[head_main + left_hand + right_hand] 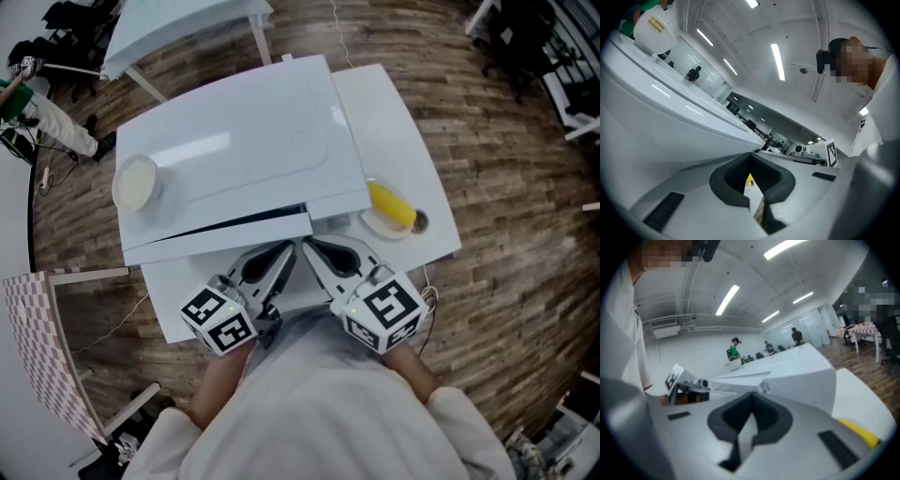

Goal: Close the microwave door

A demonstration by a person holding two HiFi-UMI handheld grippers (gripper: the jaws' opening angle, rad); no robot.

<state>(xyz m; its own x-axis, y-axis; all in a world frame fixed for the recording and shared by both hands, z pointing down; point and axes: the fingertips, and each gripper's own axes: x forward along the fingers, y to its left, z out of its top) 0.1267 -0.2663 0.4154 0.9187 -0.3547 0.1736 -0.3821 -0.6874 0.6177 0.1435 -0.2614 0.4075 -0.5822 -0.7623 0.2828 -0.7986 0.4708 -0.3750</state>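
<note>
A white microwave (pixel 234 141) stands on a white table (pixel 422 178). Its door (pixel 225 236) faces me and stands slightly ajar, with a thin dark gap along its top edge. In the head view my left gripper (pixel 288 249) and right gripper (pixel 312 249) sit side by side just in front of the door's right end, tips angled toward each other. Both are shut on nothing. Whether they touch the door is hidden. The left gripper (pixel 751 159) sees the microwave's wall (pixel 656 117) close on its left. The right gripper (pixel 751 398) sees the microwave (pixel 797 373) ahead.
A white bowl (pixel 136 183) rests on the microwave's top at the left. A yellow object (pixel 391 206) lies on a small plate (pixel 380 225) to the right of the microwave. A second table (pixel 178 28) and wooden floor (pixel 506 234) lie beyond.
</note>
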